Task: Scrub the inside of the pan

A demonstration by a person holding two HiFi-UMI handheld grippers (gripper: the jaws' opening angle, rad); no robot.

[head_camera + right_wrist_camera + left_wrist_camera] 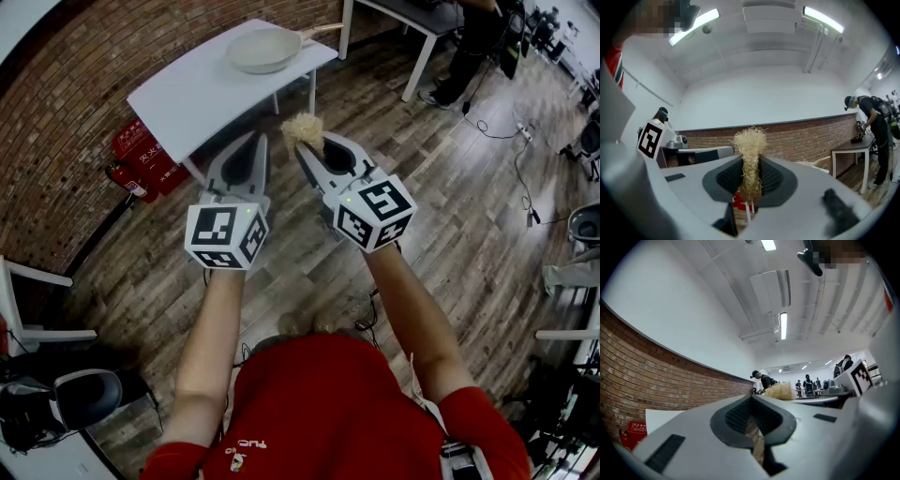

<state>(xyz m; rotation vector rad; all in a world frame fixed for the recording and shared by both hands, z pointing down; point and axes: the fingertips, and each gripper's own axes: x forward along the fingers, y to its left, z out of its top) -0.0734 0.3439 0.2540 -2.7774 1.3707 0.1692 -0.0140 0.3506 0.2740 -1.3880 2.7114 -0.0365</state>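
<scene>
brick wall and plank floor surround a white rectangular table (178,94), and at its far end sits the pale, round, shallow pan (262,52), empty. we judge that scrubbing has not begun and this is the approach. well short of the pan, our right gripper (306,142) pinches a straw-coloured fibre scrubber (302,127), its tuft poking past the tips. our left gripper (247,142), just beside it, has its jaws together on nothing. next we must carry the scrubber down into the pan. the left gripper likely needs to open and steady the handle.
</scene>
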